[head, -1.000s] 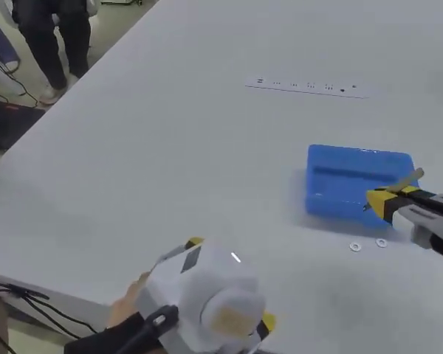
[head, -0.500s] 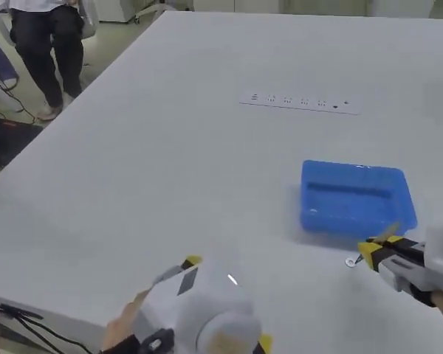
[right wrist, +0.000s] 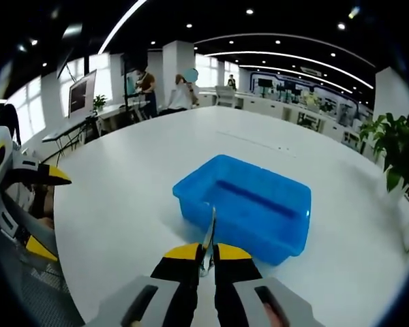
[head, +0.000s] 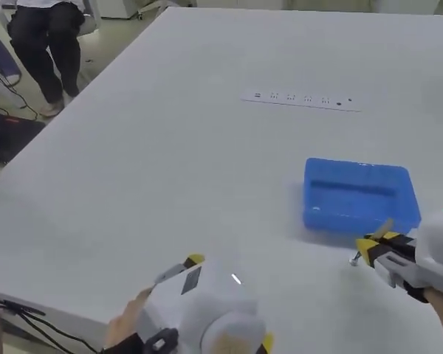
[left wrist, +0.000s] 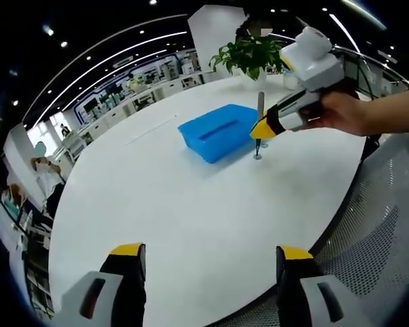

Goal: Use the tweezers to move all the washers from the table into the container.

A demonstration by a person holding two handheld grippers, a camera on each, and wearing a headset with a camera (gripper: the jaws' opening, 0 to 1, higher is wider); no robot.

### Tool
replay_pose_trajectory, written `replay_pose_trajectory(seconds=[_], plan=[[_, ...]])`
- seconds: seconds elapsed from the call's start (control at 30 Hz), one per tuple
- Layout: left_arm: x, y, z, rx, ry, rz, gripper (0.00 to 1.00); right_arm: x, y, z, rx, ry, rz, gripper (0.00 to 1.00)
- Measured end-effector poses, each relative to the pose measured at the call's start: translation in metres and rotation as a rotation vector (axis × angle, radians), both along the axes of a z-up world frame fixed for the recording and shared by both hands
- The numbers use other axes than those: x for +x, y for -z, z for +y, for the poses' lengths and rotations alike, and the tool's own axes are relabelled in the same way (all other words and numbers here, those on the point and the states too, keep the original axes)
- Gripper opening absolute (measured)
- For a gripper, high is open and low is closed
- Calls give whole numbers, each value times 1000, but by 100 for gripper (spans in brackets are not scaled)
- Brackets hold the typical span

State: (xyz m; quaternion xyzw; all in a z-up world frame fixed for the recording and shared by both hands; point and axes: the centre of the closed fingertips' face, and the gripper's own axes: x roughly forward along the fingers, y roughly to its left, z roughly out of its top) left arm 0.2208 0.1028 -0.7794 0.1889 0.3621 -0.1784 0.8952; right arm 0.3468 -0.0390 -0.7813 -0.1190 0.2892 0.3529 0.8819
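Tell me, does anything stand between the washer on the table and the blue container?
Nothing visible does. The washer lies by the tip of the tweezers, with only bare white table between it and the near wall of the container.

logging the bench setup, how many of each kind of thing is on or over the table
hand-held gripper: 2, left and right
tweezers: 1
container: 1
washer: 1 in sight
power strip: 1
total: 6

Light: bright, from ceiling strips (right wrist: 123,25)
Glare: desk (head: 170,147) washed pale
Distortion: fisheye curving
Blur: head view's lower edge
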Motion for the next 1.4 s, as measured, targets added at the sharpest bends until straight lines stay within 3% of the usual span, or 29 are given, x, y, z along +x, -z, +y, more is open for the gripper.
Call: replay_pose_trajectory(seconds=[0.1,0.2,0.3,0.5,0.83,0.93,1.4], plan=[[5,-2,6,32,-39,-30,78,1,0,-1,-3,1,-1,4],[7,-10,9,25,-34,-73,69,3,0,-2,3,7,0,4],[6,-6,6,-1,-36,-46,74,4,2,-2,-2,5,2,4],[5,-4,5,14,-21,-41,75,3,0,-2,-13,-4,-4,4],[7,-6,4,-10,-28,-44,78,3,1,-1,2,13,-3,4],[6,-10,-4,-66,-17,-45,84,4,1,-1,9,21,0,4],[7,-14,-8,-89,-6,-63,94,4,-3,-5,30,32,36,3]])
